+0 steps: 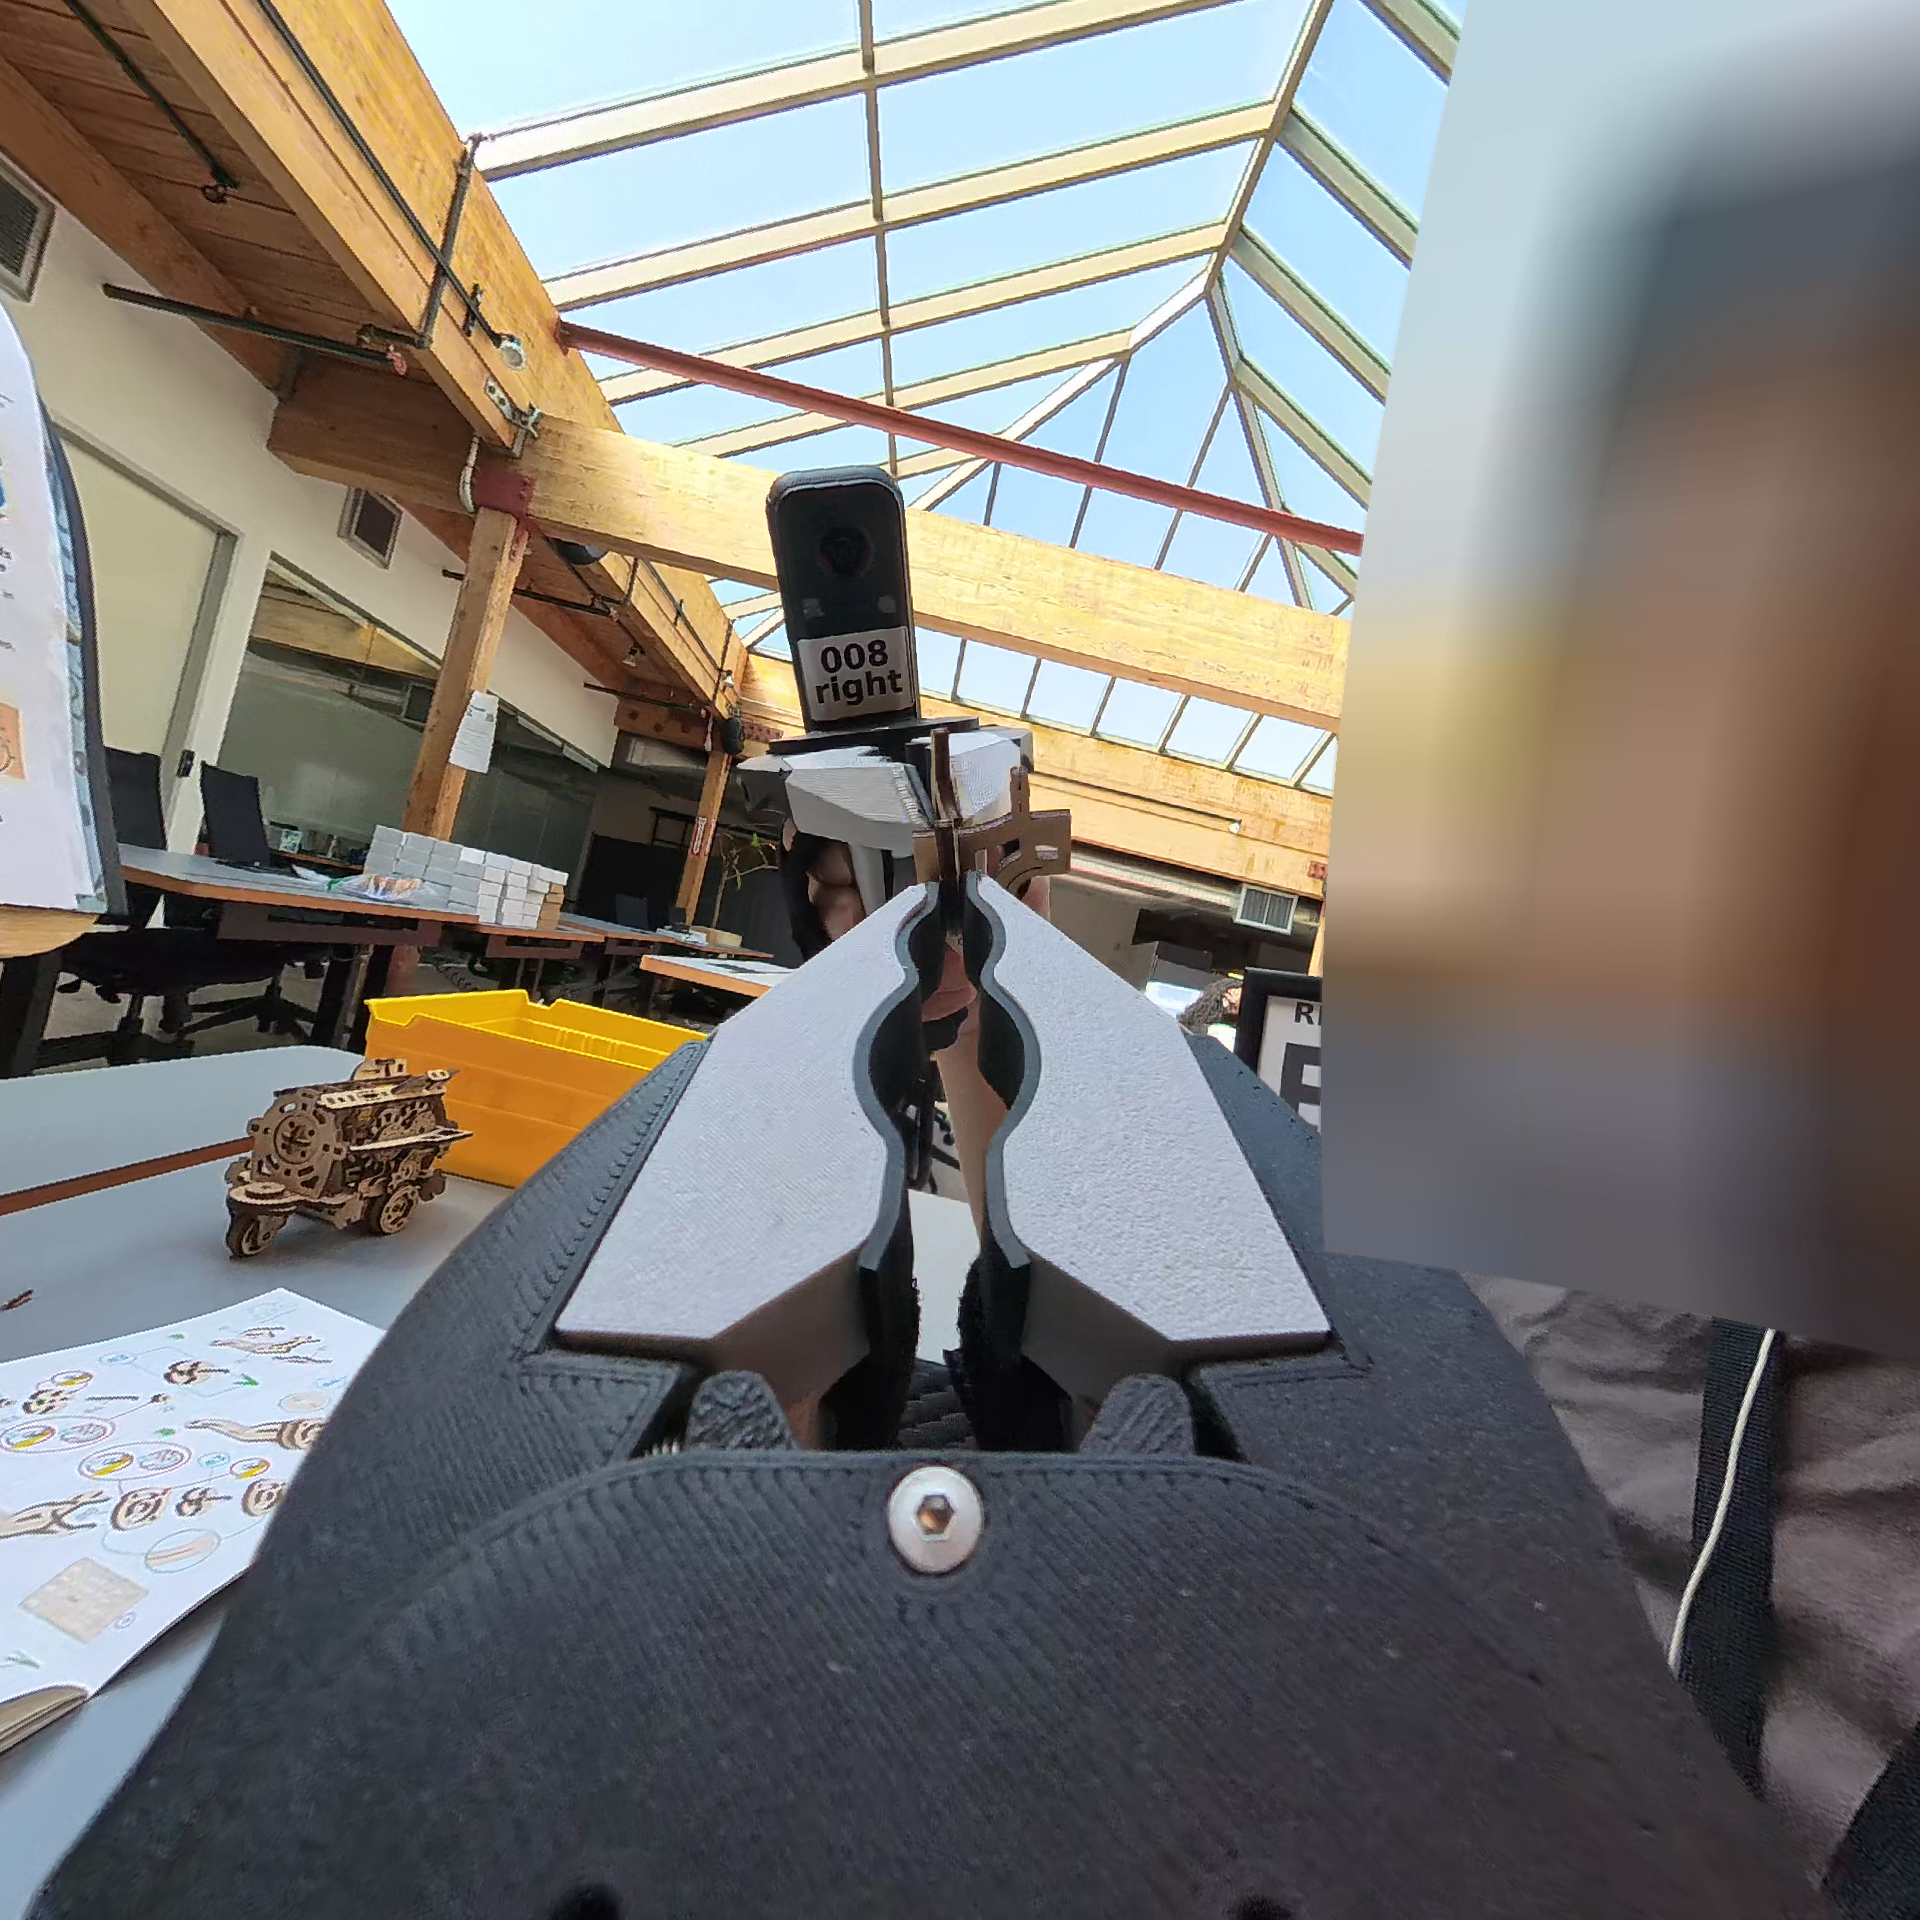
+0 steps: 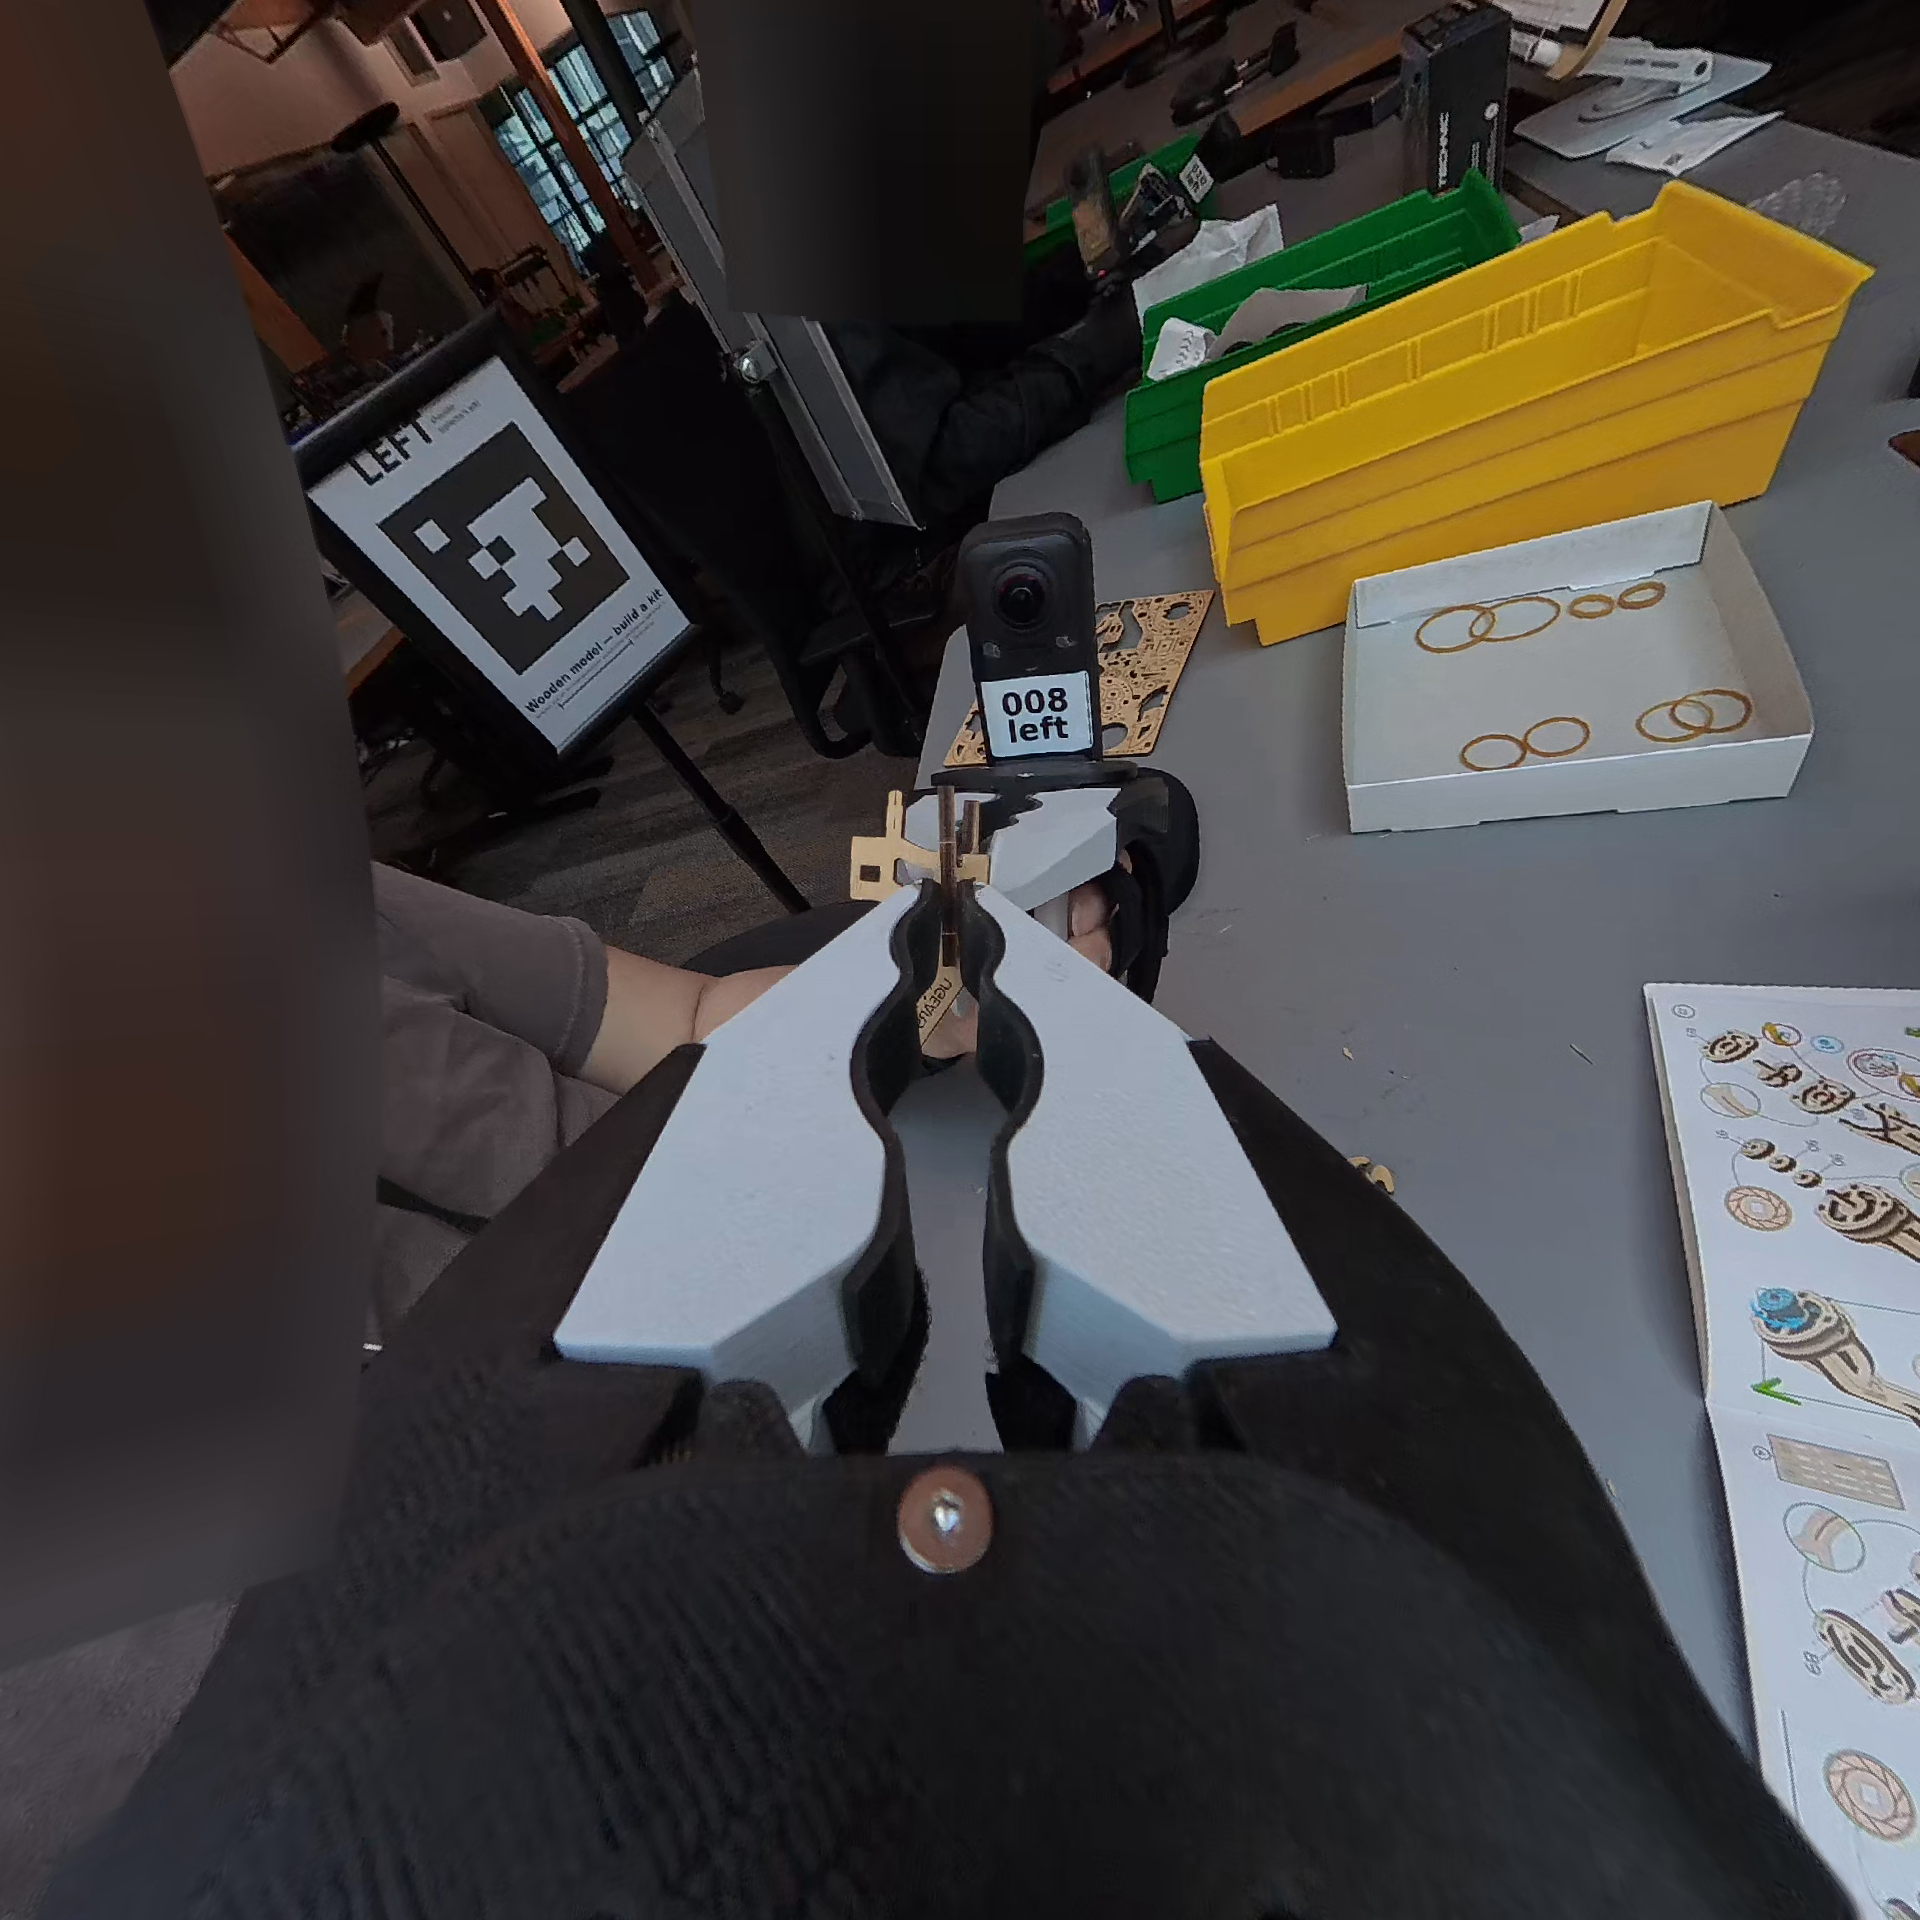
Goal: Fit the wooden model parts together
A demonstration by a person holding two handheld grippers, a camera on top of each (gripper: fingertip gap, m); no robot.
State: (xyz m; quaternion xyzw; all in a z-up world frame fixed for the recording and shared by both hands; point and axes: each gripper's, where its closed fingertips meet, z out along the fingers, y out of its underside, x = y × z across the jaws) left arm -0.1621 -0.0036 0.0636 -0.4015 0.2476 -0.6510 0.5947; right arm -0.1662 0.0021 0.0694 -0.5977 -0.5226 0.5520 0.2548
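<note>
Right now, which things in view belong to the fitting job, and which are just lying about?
In the job:
- left gripper, shut on a wooden part
- right gripper, shut on a wooden piece
- instruction sheet

Lying about:
- finished wooden model
- yellow bin
- green bin
- white tray of rubber bands

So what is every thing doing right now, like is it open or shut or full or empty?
Left gripper: shut on a wooden part.
Right gripper: shut on a wooden part.
Wooden parts: held up in the air, meeting at the tips.
Wooden car: built, standing on the table.
Yellow bin: looks empty.
Green bin: holds crumpled paper.
White tray: open, rubber bands inside.
Booklet: open, lying flat.
</note>
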